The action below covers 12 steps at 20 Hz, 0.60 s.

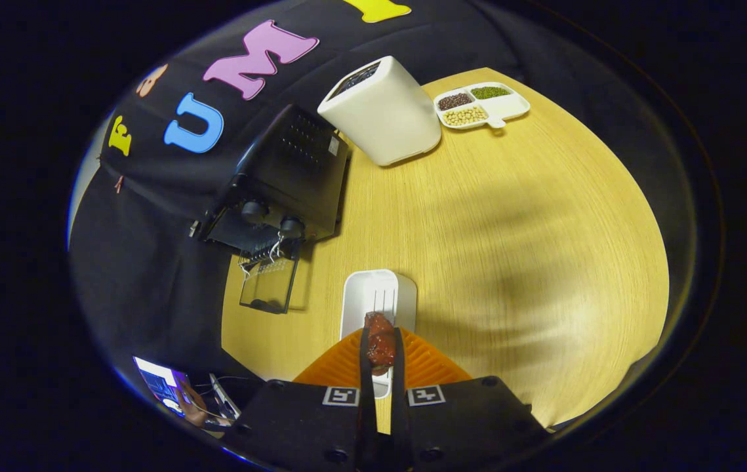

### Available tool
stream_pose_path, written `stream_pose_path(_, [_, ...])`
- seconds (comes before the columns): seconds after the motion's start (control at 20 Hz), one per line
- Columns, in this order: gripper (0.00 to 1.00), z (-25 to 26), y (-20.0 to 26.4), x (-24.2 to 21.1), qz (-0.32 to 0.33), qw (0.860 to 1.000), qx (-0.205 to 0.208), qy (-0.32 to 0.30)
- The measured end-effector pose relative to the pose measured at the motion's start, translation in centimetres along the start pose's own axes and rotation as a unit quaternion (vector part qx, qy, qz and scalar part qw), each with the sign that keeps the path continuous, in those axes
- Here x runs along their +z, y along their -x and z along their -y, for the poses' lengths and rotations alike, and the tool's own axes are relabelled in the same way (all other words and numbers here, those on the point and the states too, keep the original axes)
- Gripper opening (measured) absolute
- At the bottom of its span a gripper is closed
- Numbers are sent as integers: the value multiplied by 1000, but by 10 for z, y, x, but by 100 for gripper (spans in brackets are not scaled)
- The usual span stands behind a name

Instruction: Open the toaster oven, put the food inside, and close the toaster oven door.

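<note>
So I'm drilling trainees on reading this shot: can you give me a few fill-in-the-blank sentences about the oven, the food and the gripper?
1. The hand-held gripper is shut on a reddish-brown piece of ____.
2. The toaster oven has its door ____.
3. Under the held food lies an empty white ____ on the wooden table.
4. The divided dish beyond the white appliance holds ____ kinds of beans.

Missing words: food; open; tray; three
</note>
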State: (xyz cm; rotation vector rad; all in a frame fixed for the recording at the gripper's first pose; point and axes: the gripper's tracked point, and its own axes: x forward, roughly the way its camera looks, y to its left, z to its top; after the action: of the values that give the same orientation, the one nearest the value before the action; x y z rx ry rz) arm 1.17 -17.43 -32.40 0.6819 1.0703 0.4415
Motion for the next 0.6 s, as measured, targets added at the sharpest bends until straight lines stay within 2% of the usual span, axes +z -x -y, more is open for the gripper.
stream_pose_path(0.35, [12,-52,35,18,85,996,19,11])
stream_pose_path(0.6, [12,-98,41,3,127,991,14,35])
